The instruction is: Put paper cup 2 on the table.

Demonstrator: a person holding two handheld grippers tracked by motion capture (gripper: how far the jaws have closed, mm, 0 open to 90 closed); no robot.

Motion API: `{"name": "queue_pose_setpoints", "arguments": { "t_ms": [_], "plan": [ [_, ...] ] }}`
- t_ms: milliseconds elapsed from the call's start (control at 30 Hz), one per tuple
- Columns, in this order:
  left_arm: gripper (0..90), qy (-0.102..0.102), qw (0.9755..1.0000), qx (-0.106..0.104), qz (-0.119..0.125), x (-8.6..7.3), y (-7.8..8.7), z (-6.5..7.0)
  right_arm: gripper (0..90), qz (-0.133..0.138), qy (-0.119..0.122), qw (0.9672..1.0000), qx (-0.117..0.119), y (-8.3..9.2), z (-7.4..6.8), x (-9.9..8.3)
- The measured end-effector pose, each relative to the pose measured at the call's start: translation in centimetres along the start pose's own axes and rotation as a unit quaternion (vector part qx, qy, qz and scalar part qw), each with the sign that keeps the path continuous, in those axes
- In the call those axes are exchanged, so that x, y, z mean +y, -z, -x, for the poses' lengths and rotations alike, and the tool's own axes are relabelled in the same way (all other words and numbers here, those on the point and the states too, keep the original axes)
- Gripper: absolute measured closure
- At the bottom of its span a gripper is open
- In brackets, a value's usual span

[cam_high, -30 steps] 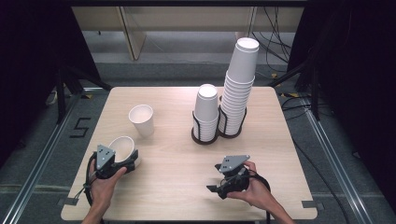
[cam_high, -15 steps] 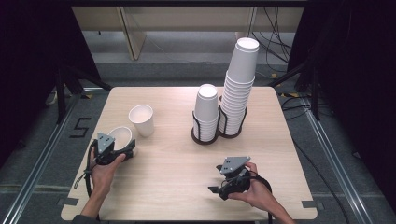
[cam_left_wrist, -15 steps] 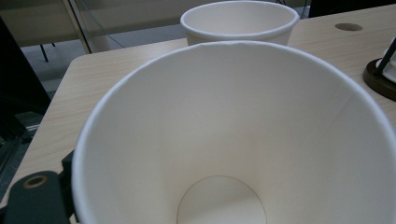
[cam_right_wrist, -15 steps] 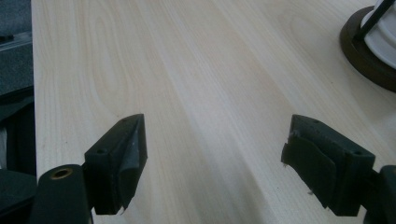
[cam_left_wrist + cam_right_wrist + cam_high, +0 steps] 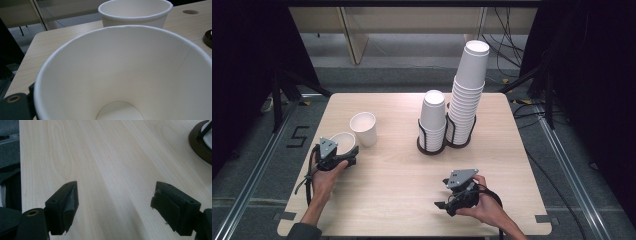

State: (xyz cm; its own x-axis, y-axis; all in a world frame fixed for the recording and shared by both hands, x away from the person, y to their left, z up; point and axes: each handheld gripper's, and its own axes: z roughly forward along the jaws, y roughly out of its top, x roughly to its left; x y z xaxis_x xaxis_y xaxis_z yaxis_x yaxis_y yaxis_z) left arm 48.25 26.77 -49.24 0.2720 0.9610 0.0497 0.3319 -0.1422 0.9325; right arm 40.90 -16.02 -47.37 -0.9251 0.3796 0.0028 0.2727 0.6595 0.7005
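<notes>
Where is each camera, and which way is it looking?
High view: sits above the person's side, looking forward and down at the table; both hands, left gripper and right gripper show.
Left gripper view: rides on that gripper, looking into the near cup, whose rim lies beside one black jaw.
Right gripper view: rides on the right gripper, looking along its open jaws over bare wood.
Shared: the high and left gripper views both show the second cup.

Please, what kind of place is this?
Probably a lab or recording room, not a home: a bare wooden table ringed by dark curtains, cables on the floor, and paper cups stacked in a black holder.
</notes>
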Motion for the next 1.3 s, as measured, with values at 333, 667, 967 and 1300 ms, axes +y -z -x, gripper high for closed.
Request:
{"name": "queue_pose_setpoints", "arguments": {
  "t_ms": [333, 667, 967, 1300],
  "plan": [
    [11.4, 0.006, 0.9993, 0.003, -0.036, -0.4, 0.1, -0.3, 21.4, -0.006, 0.0, 1.0, 0.003, -0.1, -0.1, -0.2],
    [12.8, 0.0, 0.9968, 0.006, -0.08, -0.6, 1.0, -0.3, 21.5, -0.01, -0.001, 0.9999, 0.005, 0.1, -0.2, -0.5],
    [14.4, -0.001, 0.9937, -0.004, -0.112, -1.6, 1.8, -0.5, 21.6, -0.011, -0.002, 0.9999, 0.007, 0.2, -0.4, -0.8],
    [14.4, 0.015, 0.9936, 0.001, -0.112, -1.9, 3.6, -0.3, 21.6, -0.008, -0.003, 1.0, 0.004, 0.5, -0.2, -1.1]
  ]
}}
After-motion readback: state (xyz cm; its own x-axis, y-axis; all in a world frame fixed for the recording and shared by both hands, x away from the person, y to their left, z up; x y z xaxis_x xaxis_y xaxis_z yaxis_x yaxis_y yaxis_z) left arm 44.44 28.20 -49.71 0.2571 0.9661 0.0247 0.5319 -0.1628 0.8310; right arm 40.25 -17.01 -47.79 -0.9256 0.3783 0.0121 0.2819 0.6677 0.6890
